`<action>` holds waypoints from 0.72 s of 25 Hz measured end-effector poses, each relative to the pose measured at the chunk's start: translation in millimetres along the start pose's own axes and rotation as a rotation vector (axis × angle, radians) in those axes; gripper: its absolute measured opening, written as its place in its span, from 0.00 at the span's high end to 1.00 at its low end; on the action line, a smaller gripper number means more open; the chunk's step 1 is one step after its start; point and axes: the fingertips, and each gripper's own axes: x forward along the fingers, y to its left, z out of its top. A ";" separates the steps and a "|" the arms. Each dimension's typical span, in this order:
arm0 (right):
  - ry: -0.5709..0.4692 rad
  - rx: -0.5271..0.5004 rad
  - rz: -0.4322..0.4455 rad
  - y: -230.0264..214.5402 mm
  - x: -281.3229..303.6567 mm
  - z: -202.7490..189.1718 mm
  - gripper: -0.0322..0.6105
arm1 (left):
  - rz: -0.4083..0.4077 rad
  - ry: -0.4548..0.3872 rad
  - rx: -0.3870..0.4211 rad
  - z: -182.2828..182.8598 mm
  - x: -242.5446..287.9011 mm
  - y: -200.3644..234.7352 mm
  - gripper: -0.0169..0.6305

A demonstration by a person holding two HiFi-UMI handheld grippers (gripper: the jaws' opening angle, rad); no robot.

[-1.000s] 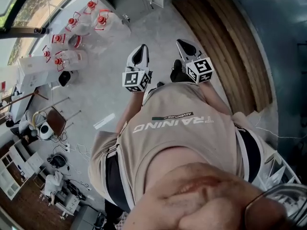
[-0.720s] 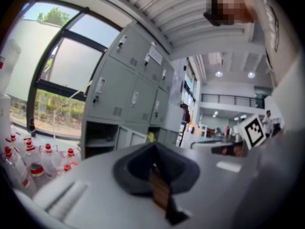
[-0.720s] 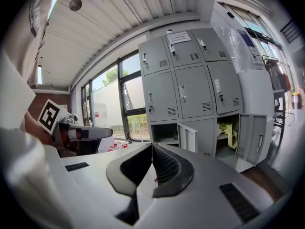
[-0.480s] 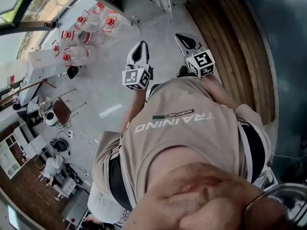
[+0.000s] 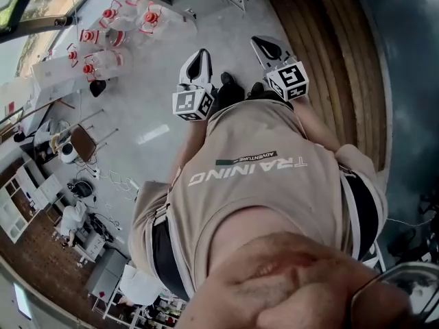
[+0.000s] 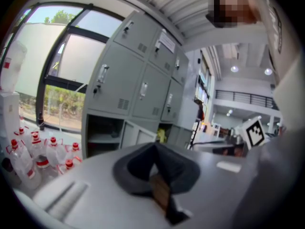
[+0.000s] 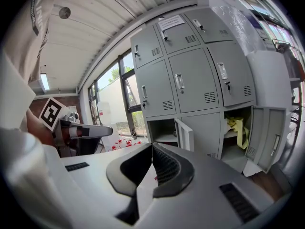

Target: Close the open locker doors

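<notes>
Left gripper [image 6: 153, 149]: closed tip to tip, nothing between. Right gripper [image 7: 152, 149]: same, empty. Both held out ahead of torso, side by side, touching nothing. Lockers [image 7: 190, 70] ahead, well apart from either gripper; grey bank, upper rows shut. Bottom row, per right gripper view: two doors open. Left door [image 7: 185, 134] swung out beside an open bay with a shelf; right door [image 7: 267, 136] swung out at far right, yellow cloth [image 7: 237, 126] hanging inside that bay, near the opening. Closed panel between the two bays. Water bottles [image 6: 33, 151] on floor left of bank, clear of door swings by the look of it. Step in hand, best guess: approach, no door contacted yet, task at zero. Next move: close distance, pick one door, put closed jaw tips flat on outer face near free edge, push toward frame until flush. No grasp needed, so fine to leave jaws together. Watch item: cloth possibly snagging in right door gap; tuck in first if overhanging. Latch engagement not judgeable from here.
</notes>
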 end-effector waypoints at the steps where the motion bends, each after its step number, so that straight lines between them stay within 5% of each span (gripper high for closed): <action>1: 0.003 -0.001 -0.004 -1.9 2.2 0.5 0.93 | 0.000 0.004 -0.003 1.0 3.0 2.0 0.96; 18: -0.017 -0.011 -0.260 -70.0 81.8 71.6 0.93 | -0.227 0.015 0.041 54.5 132.7 66.9 0.96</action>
